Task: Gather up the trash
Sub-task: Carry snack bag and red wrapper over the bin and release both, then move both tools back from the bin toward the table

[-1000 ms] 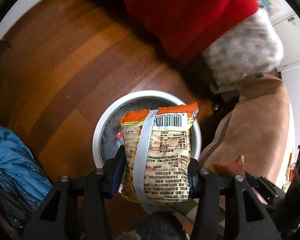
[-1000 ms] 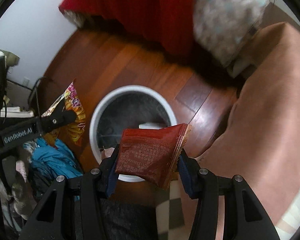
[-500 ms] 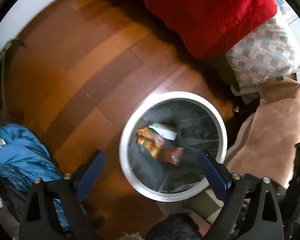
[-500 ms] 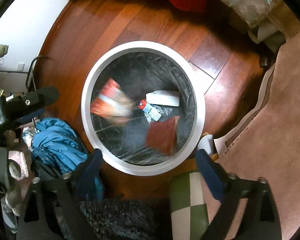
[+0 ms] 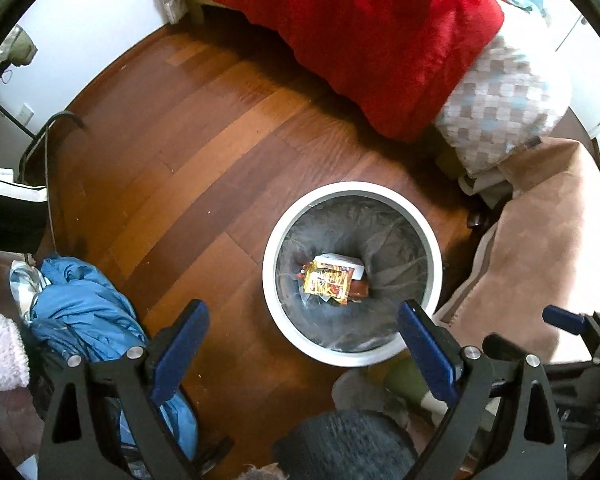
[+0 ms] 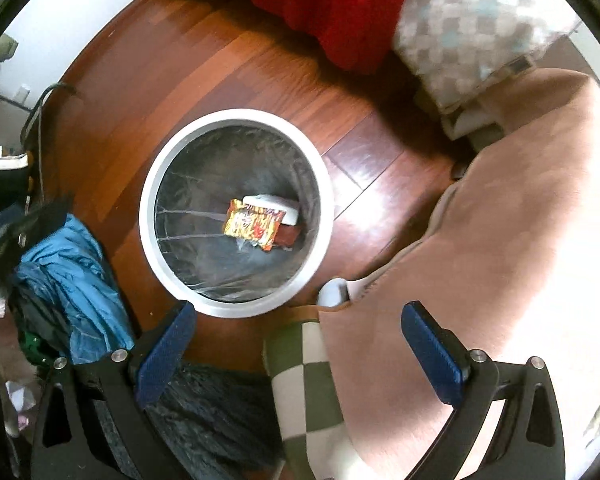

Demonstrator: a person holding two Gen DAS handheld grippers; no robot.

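A white round trash bin (image 5: 270,280) with a grey plastic liner stands on the wooden floor; it also shows in the right wrist view (image 6: 147,216). Inside lie an orange-yellow snack packet (image 5: 327,283) (image 6: 252,229), a dark red wrapper (image 5: 359,289) (image 6: 288,236) partly under it, and a white object (image 5: 342,261) (image 6: 272,203). My left gripper (image 5: 302,344) is open and empty above the bin's near rim. My right gripper (image 6: 296,350) is open and empty, nearer than the bin and to its right.
A red blanket (image 5: 364,32) and a checked pillow (image 5: 496,116) hang from a bed at the back. A pink-brown rug (image 6: 500,240) lies right of the bin. Blue clothing (image 5: 84,312) is heaped at the left. A green-white checked slipper (image 6: 300,392) is near.
Both grippers let go of their packets, which dropped into the bin. Both jaws opened wide. Both grippers have since pulled back and up, so the bin looks smaller.
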